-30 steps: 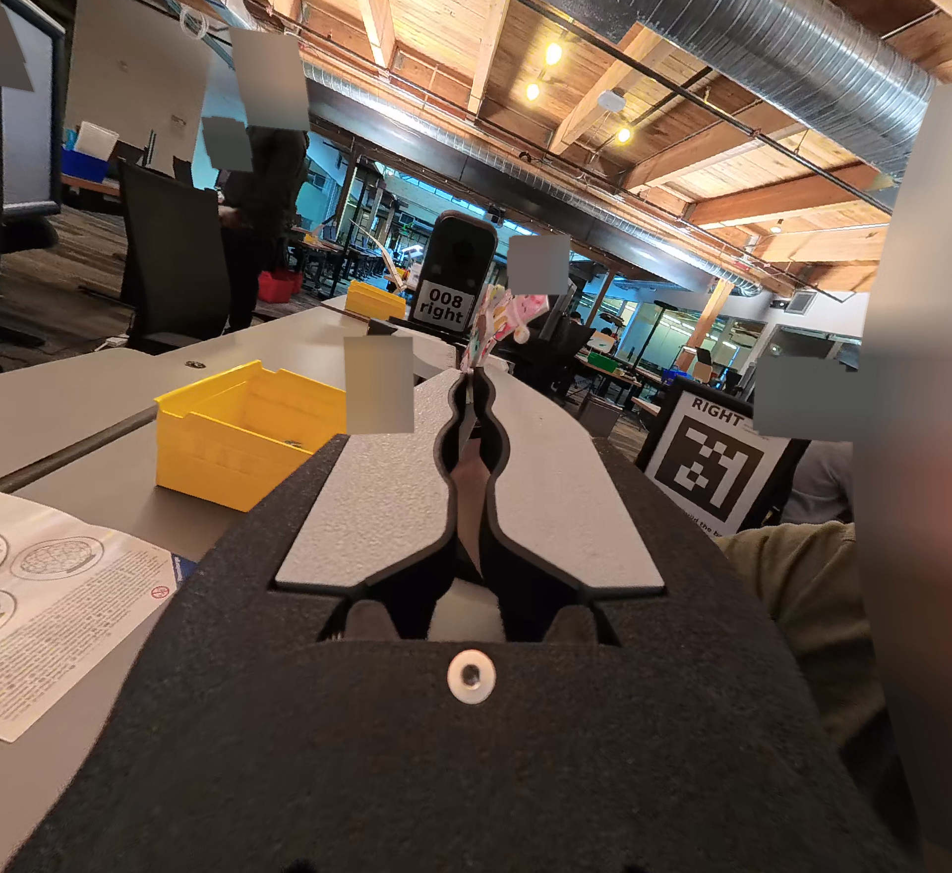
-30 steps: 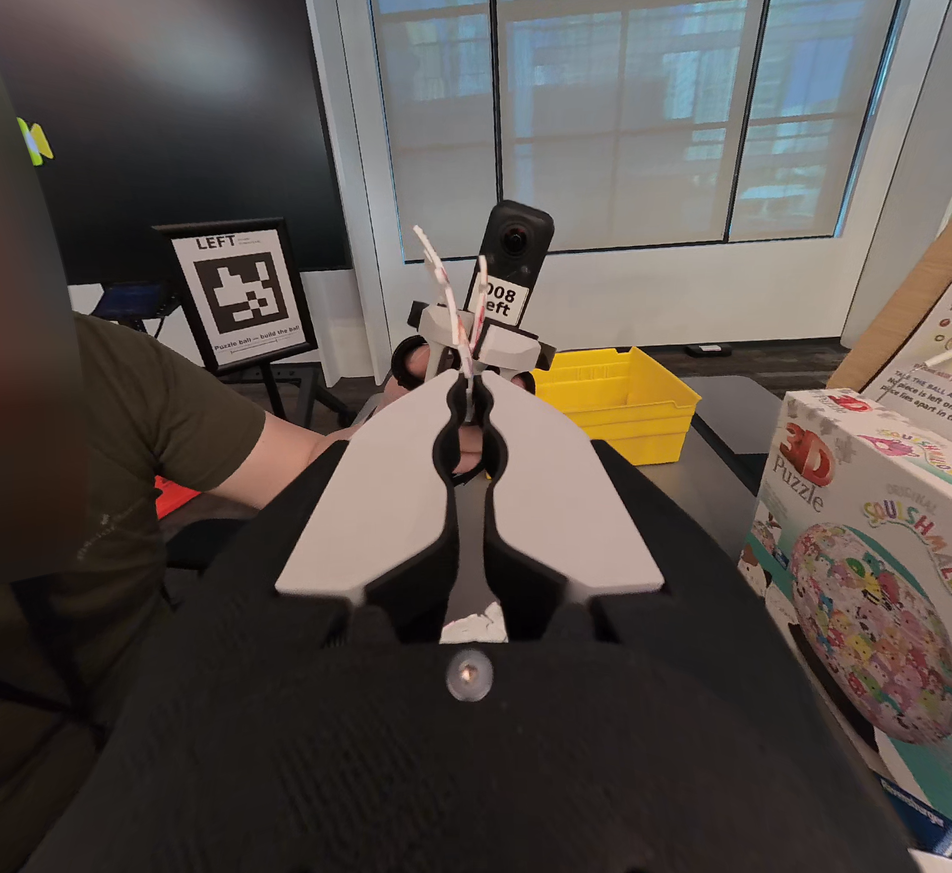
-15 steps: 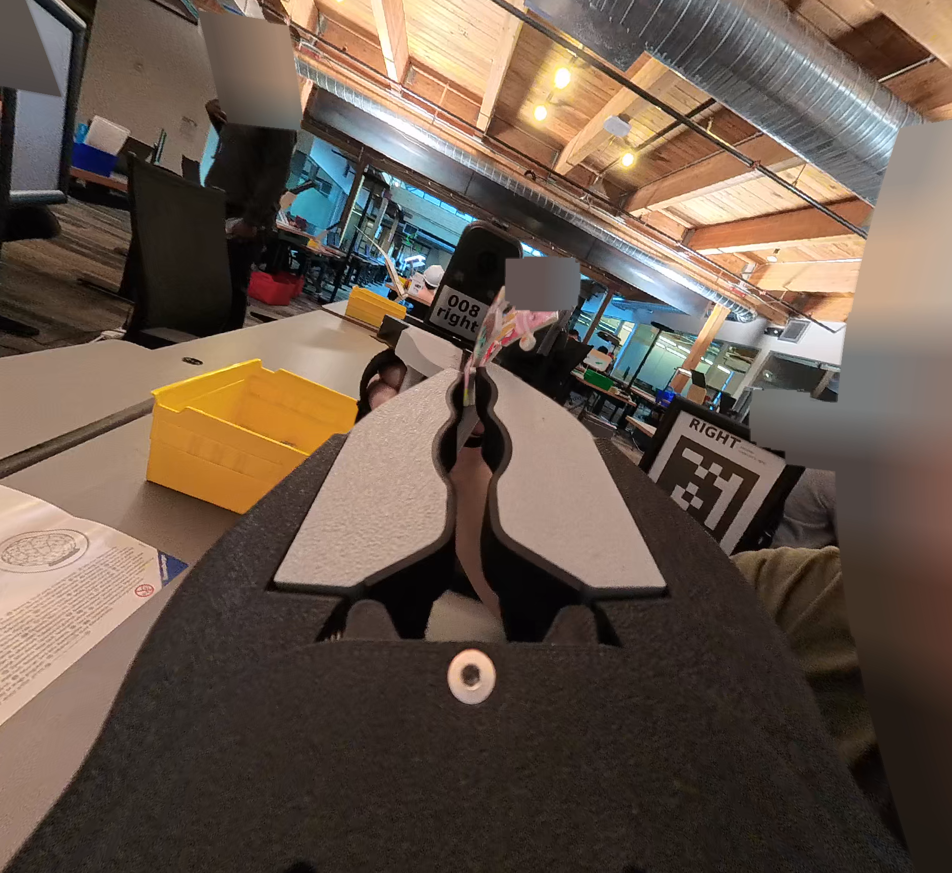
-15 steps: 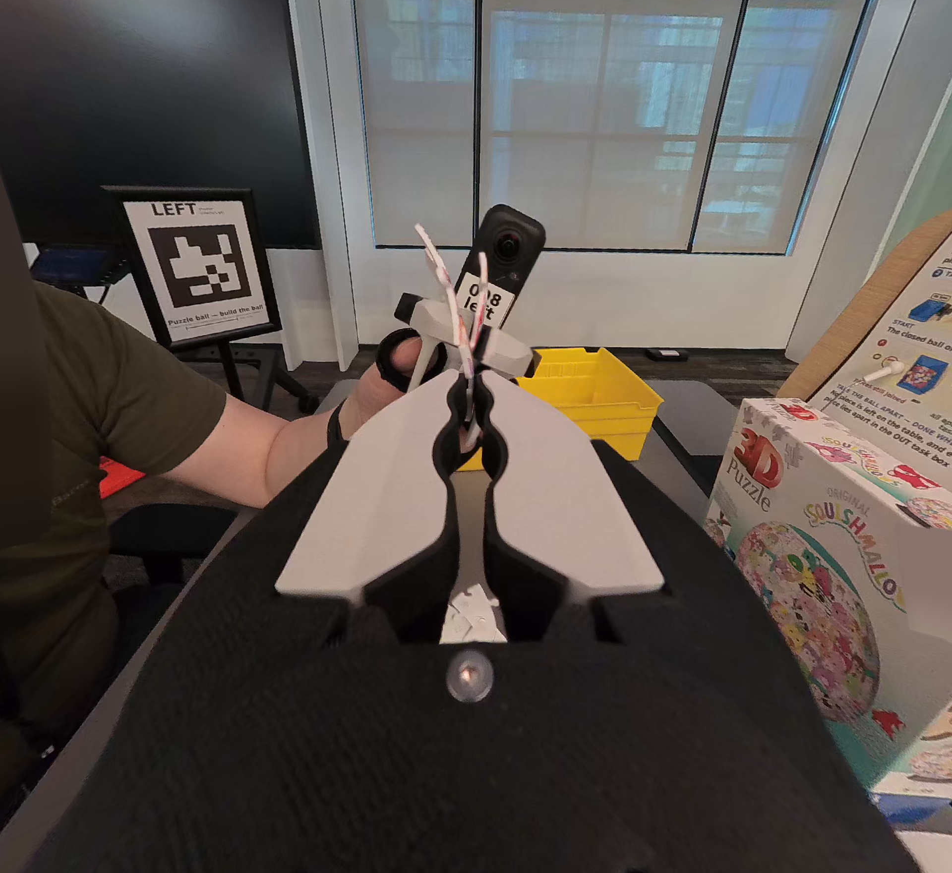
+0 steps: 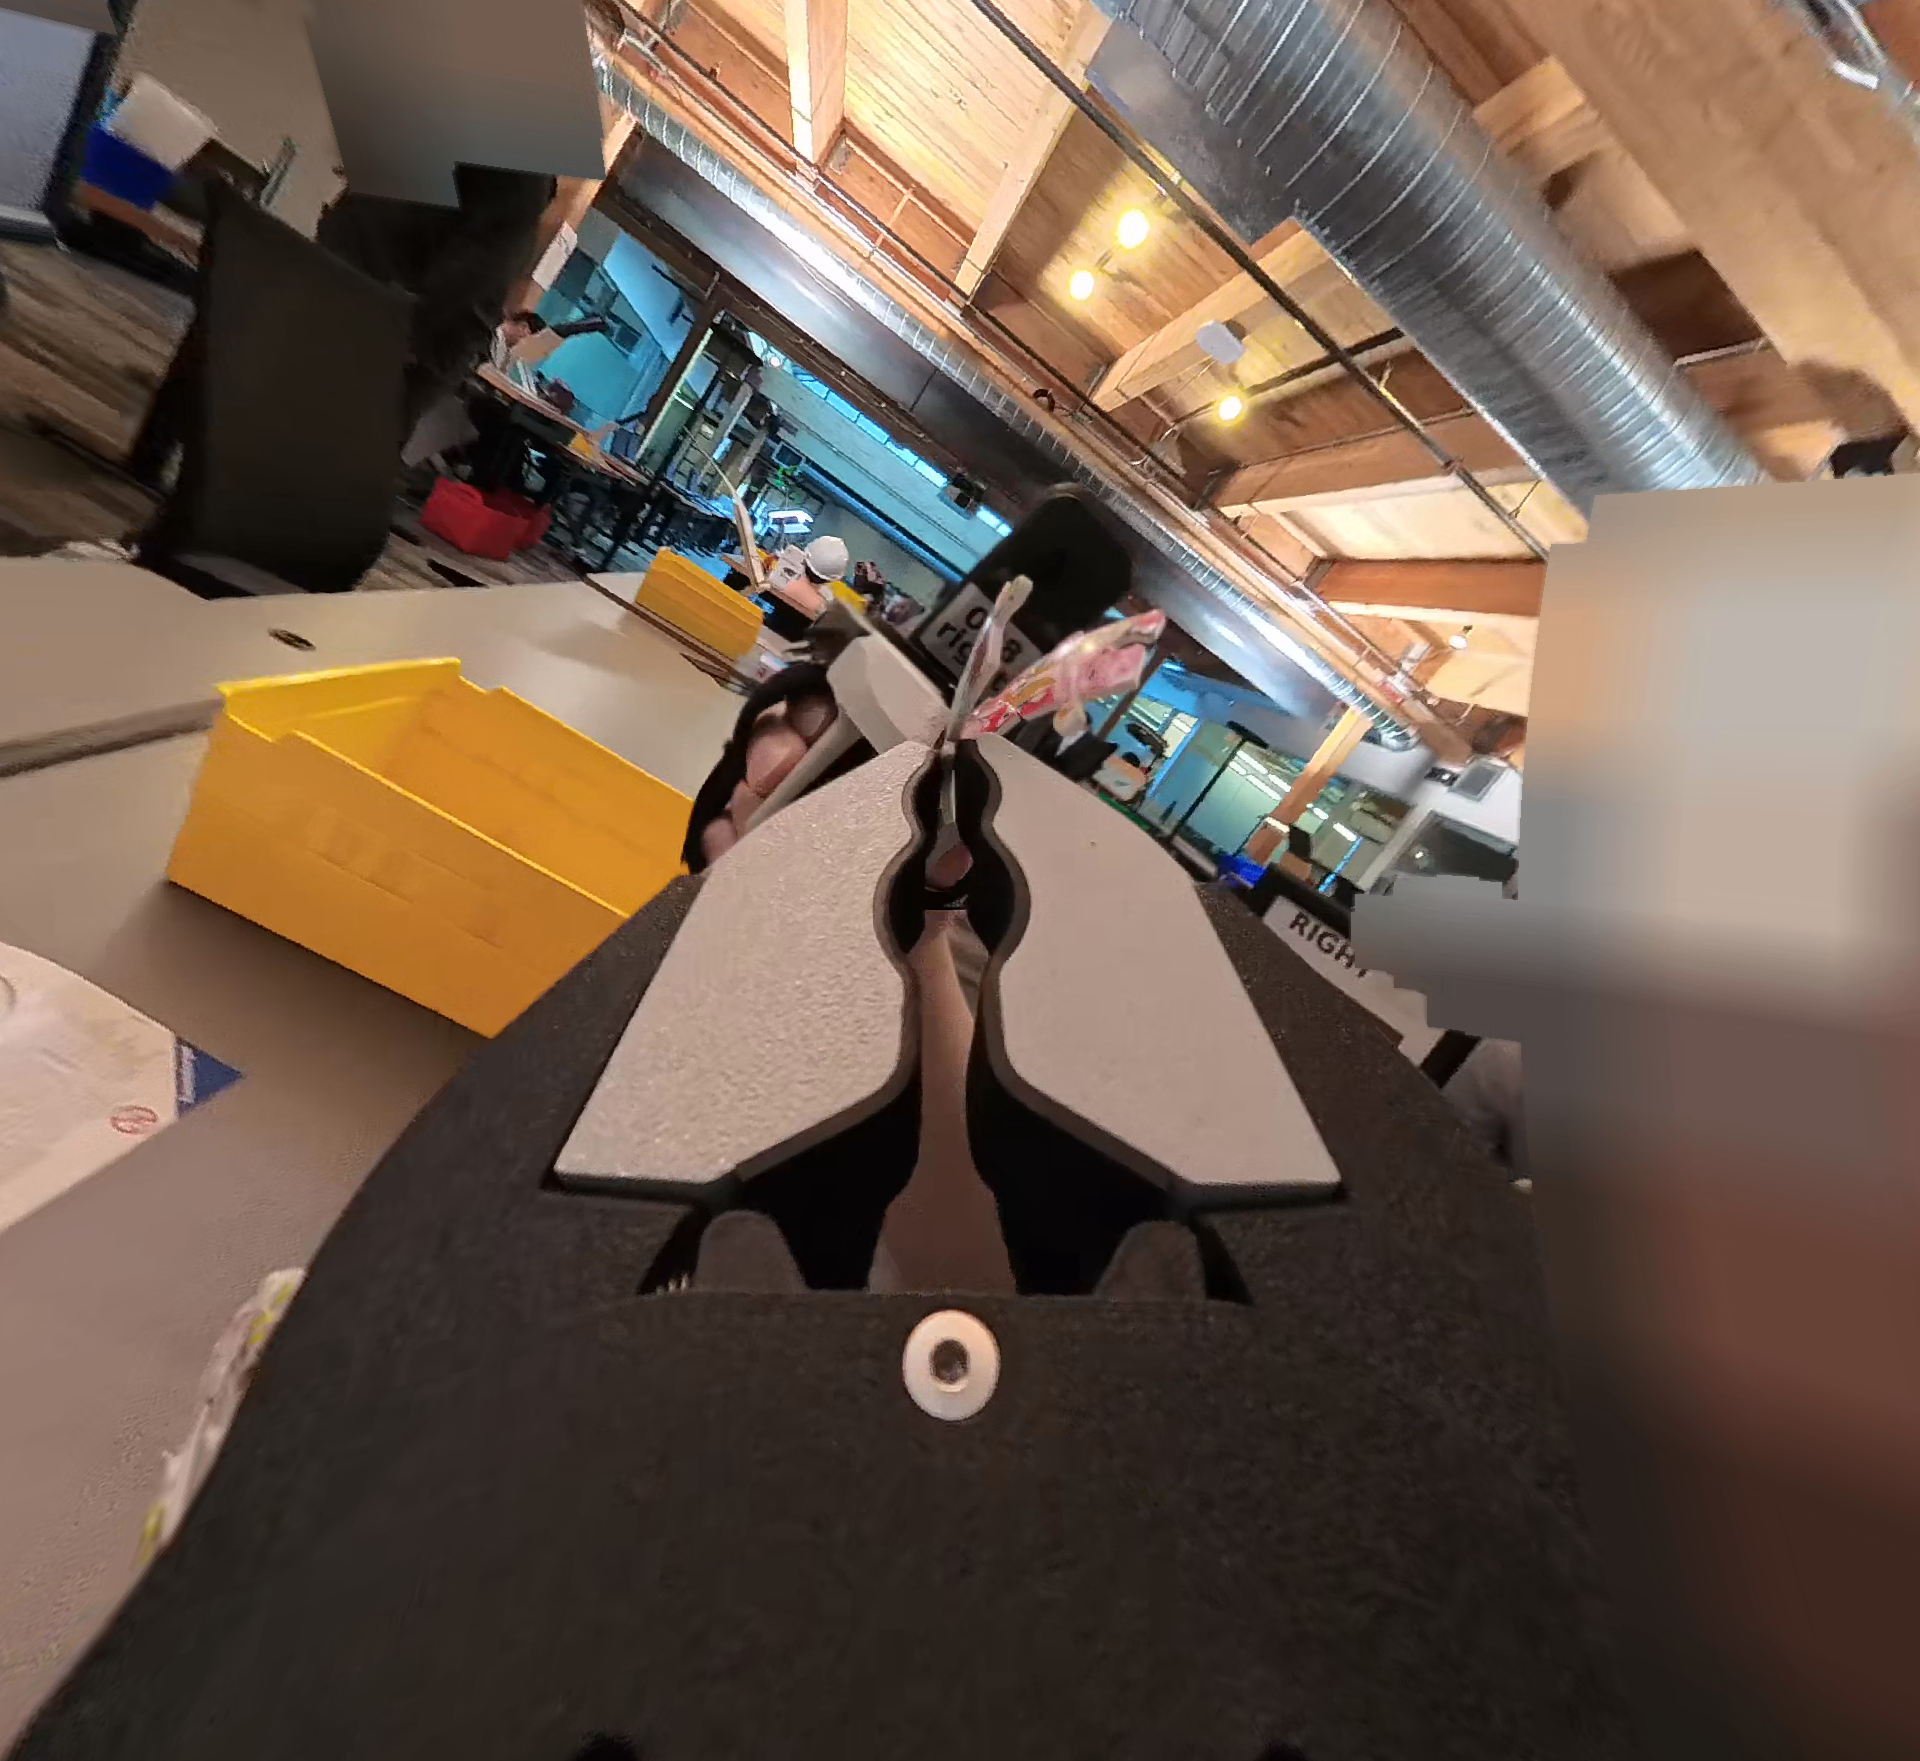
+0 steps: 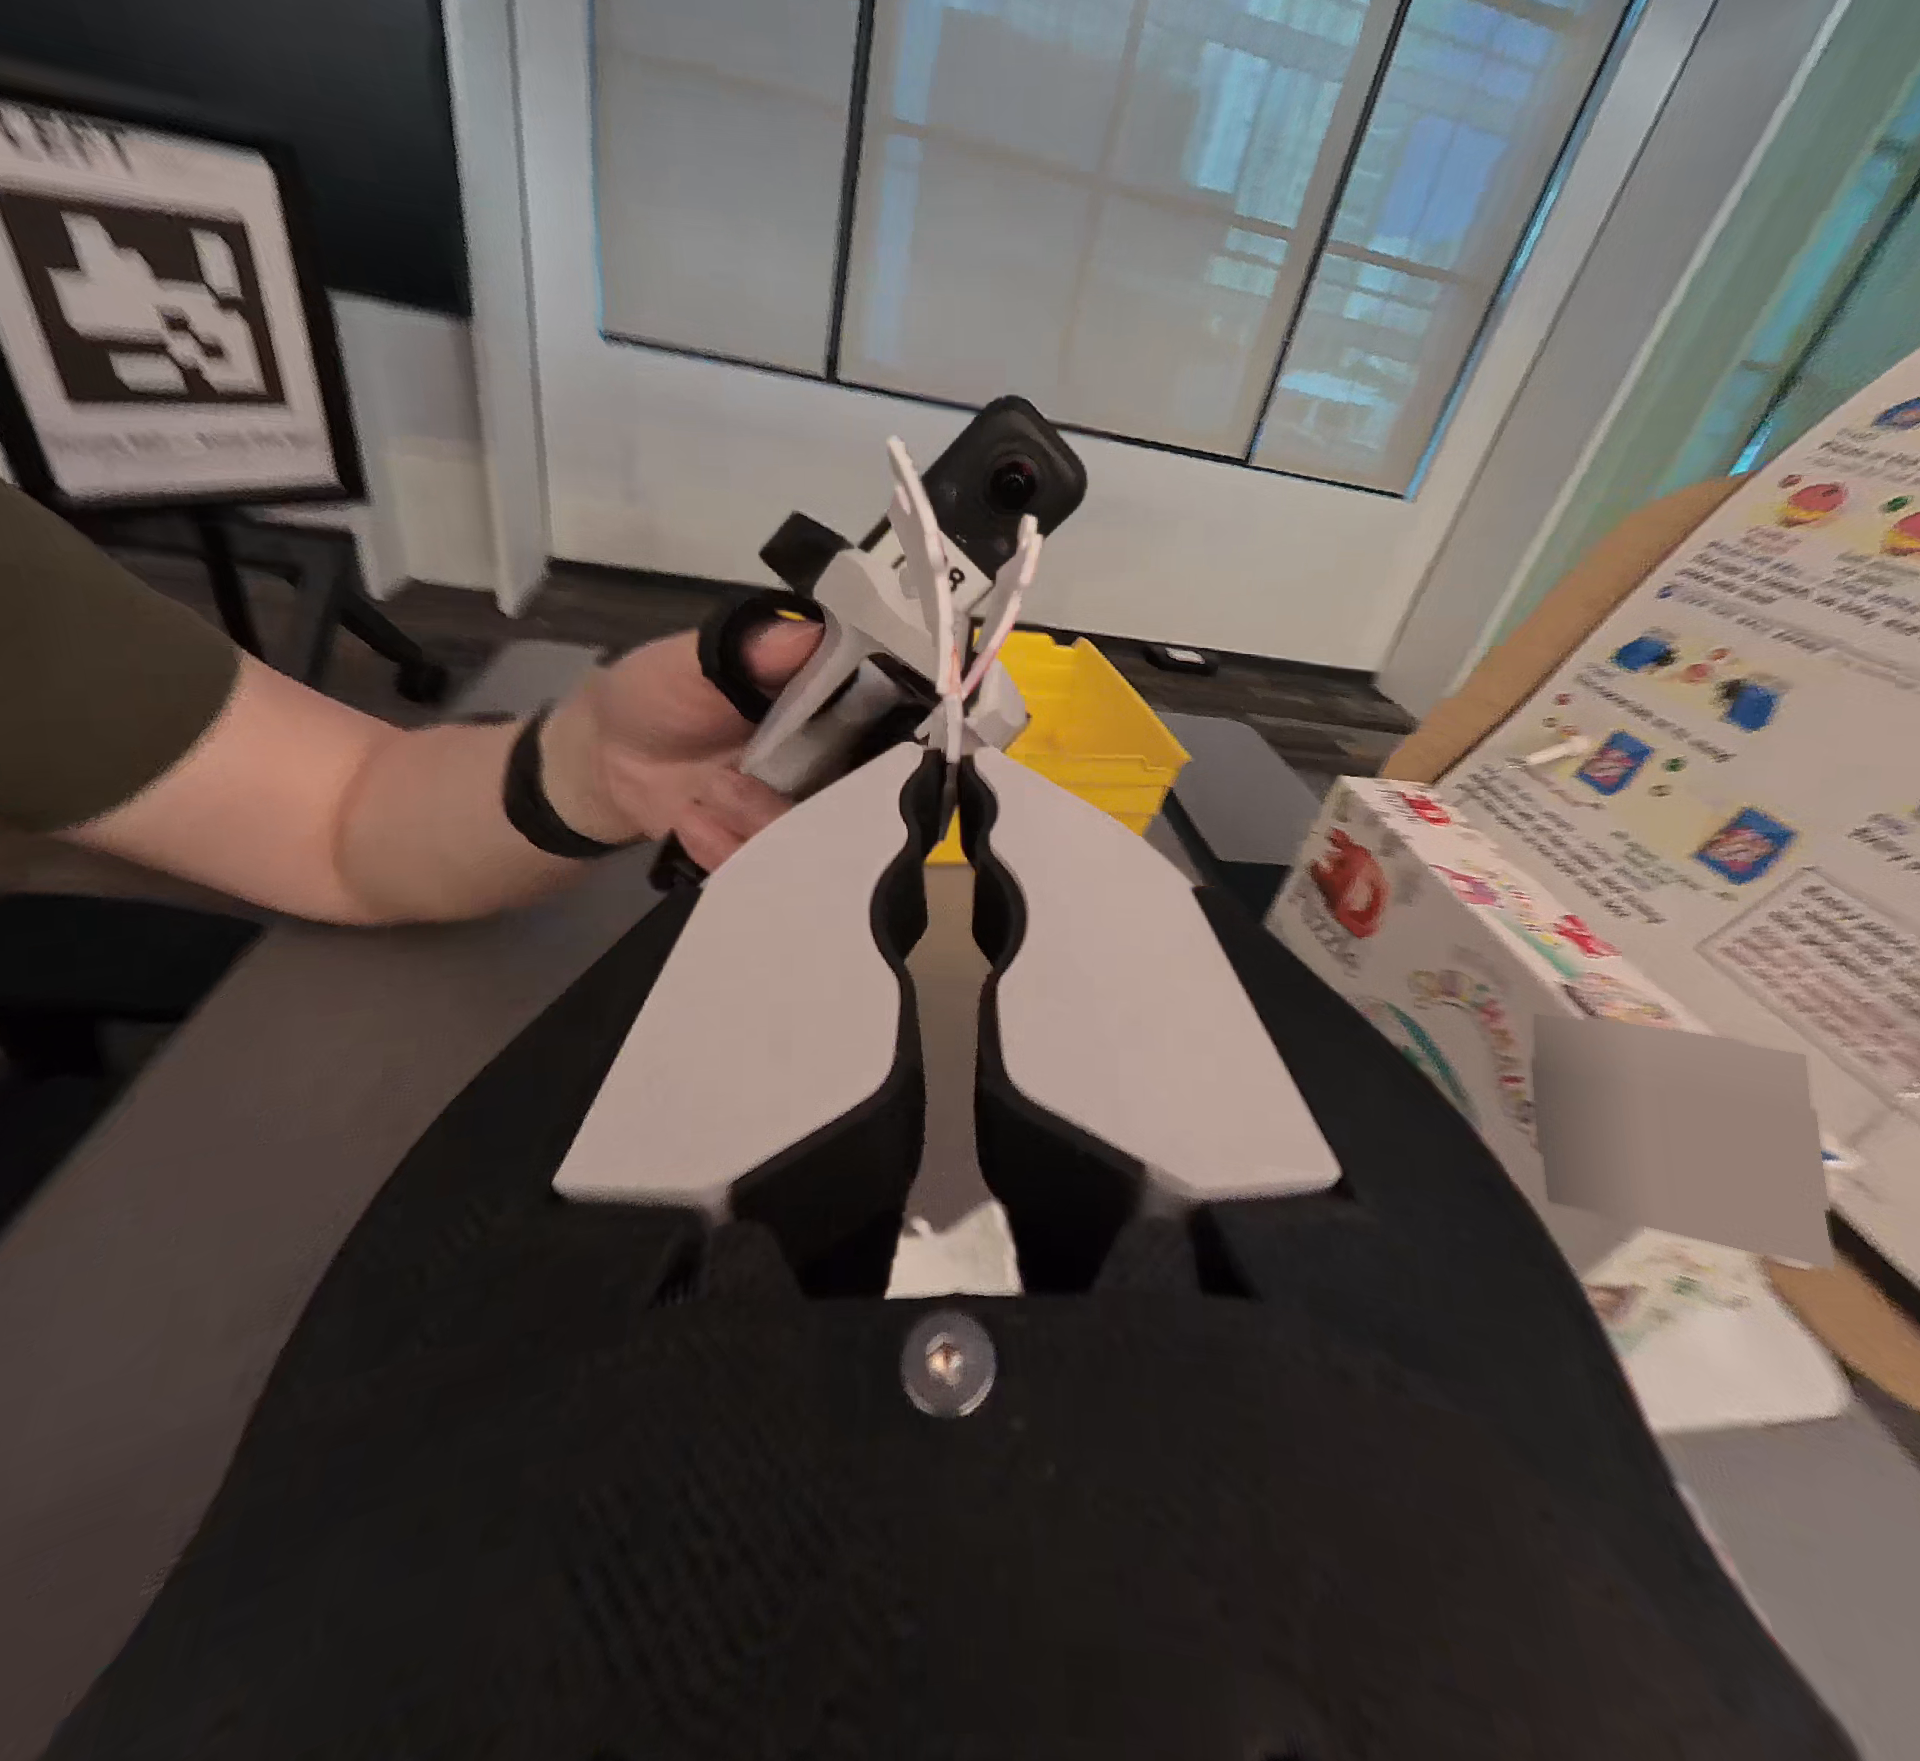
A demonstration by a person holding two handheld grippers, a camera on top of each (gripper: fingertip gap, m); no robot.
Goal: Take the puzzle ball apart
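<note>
Two joined curved puzzle pieces are held in the air between my grippers, which face each other. In the left wrist view my left gripper (image 5: 951,757) is shut on the edge of a piece; the pink printed piece (image 5: 1070,672) and a white-backed piece (image 5: 989,636) fan out above the tips. The right gripper (image 5: 868,703) and the hand holding it show just beyond. In the right wrist view my right gripper (image 6: 948,755) is shut on the pieces' lower edge; the white backs (image 6: 920,548) splay upward. The left gripper (image 6: 883,641) is right behind them.
A yellow bin (image 5: 416,828) stands on the grey table (image 5: 312,1036), also in the right wrist view (image 6: 1086,735). A printed sheet (image 5: 73,1067) lies at the left. The puzzle box (image 6: 1455,932) and an instruction board (image 6: 1766,672) stand at the right. A framed marker sign (image 6: 145,309) stands at the back left. The tips of both grippers are at nearly the same place.
Both grippers have rolled and tilted against each other while staying shut. The pieces between them now splay wider apart. The left hand and gripper sit closer and more to the left.
</note>
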